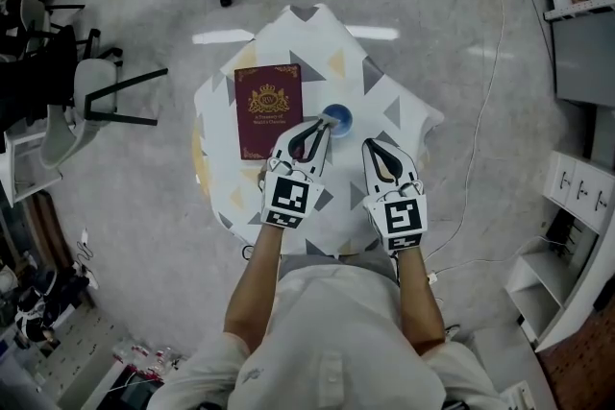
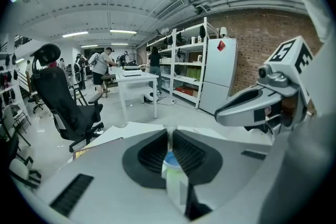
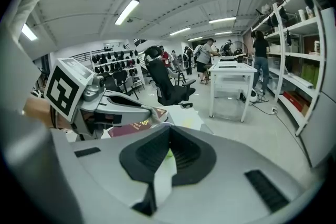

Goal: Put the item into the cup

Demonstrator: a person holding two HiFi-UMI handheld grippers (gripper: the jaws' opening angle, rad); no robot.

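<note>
Left tongs (image 2: 169, 131): pressing together at the tips, clamping a small pale grey item (image 3: 153, 110). I cannot tell what kind of item it is.
Item: sitting in the very tips of the left tongs and hanging over the near rim of the cup. I cannot tell whether it is touching the rim.
Right tongs (image 3: 169, 132): pressing together with nothing between them. A yellow-green patch of cloth is showing below the jaws. They are hovering just to the right of the left tongs, apart from them, with their tips a little nearer the person.
Cup (image 1: 338, 118): blue and standing upright on the bench. It is sitting right under and just ahead of the left tongs' tips, and ahead-left of the right tongs.
Book (image 1: 268, 108): maroon with a gold crest, lying flat on the bench just left of the left tongs.
Bench (image 1: 389, 101): small, wearing a white cloth with grey and yellow triangles, and lying under both tongs.
Office chair (image 2: 63, 107): black, standing on the floor beyond the bench, ahead-left of the left tongs.
White table (image 2: 135, 78): standing farther ahead of the left tongs, with people (image 2: 102, 63) standing behind it.
Shelves (image 2: 181, 60): running along the room ahead-right of the left tongs and carrying boxes and small goods.
White cabinet (image 2: 219, 73): standing at the near end of the shelves, against the brick wall (image 2: 268, 34).
</note>
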